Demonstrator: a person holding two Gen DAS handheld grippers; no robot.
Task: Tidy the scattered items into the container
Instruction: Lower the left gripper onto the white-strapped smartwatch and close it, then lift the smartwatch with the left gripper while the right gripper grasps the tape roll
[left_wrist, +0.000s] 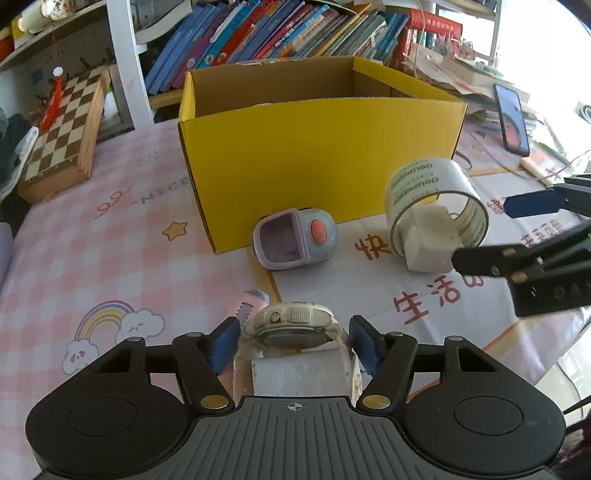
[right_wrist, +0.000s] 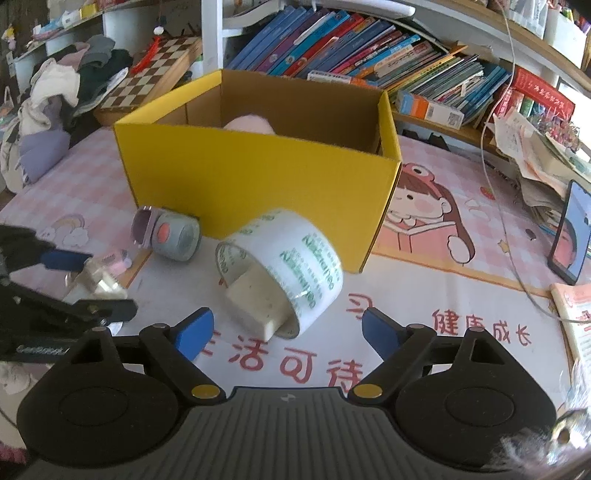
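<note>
A yellow cardboard box (left_wrist: 317, 162) stands open on the table; it also shows in the right wrist view (right_wrist: 255, 177), with something pink (right_wrist: 249, 123) inside. My left gripper (left_wrist: 293, 341) is shut on a white wristwatch (left_wrist: 291, 326) on its white stand, held just above the table. My right gripper (right_wrist: 288, 328) is open, its fingers either side of a roll of clear tape (right_wrist: 291, 266) with a white block (right_wrist: 255, 304) through it, which lies on the table. A small blue-and-lilac toy (left_wrist: 295, 240) lies by the box front.
A chessboard (left_wrist: 62, 129) lies at the left. A phone (left_wrist: 511, 118) stands propped at the right near loose papers. Shelves of books (right_wrist: 369, 48) run behind the box. A small pink object (left_wrist: 251, 301) lies just beyond the watch.
</note>
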